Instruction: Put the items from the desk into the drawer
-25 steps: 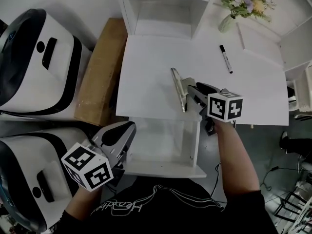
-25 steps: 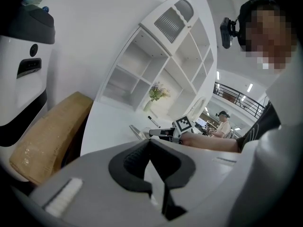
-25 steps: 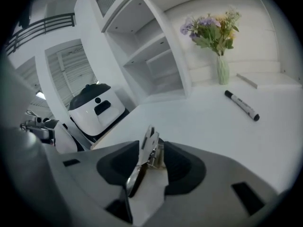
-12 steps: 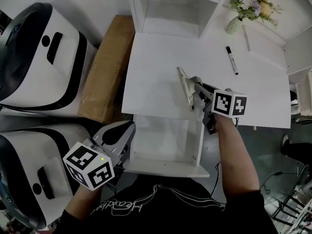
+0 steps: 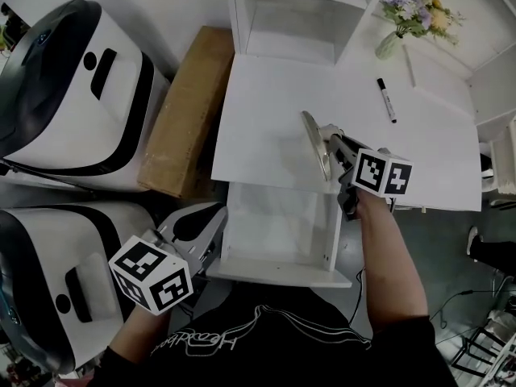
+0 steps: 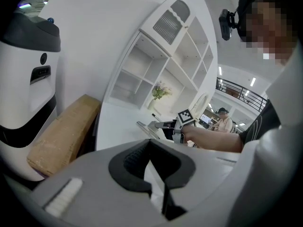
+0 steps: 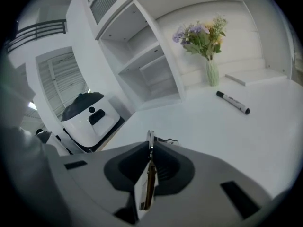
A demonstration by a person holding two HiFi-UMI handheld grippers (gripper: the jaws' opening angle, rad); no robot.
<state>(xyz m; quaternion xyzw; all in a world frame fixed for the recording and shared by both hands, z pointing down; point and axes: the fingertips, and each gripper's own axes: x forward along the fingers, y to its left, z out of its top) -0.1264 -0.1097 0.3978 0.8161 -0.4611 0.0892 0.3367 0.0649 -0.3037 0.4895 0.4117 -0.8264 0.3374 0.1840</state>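
My right gripper (image 5: 334,153) is shut on a thin silver flat item (image 5: 316,143), held on edge over the white desk (image 5: 266,119) near its front edge. In the right gripper view the item's (image 7: 148,174) narrow edge stands upright between the pads. Just below it the white drawer (image 5: 278,266) stands open, and nothing shows inside. A black marker (image 5: 387,100) lies on the desk at the back right; the right gripper view shows the marker (image 7: 233,102) too. My left gripper (image 5: 211,248) is low at the drawer's front left corner, jaws together.
A shelf unit (image 5: 294,14) rises behind the desk, with a vase of flowers (image 5: 411,10) at the back right. A cardboard box (image 5: 185,111) stands left of the desk. Two big white-and-black machines (image 5: 72,87) fill the far left.
The head view has shifted a little. My right gripper keeps hold of the silver item and has hardly moved over the desk. The left gripper stays by the drawer corner.
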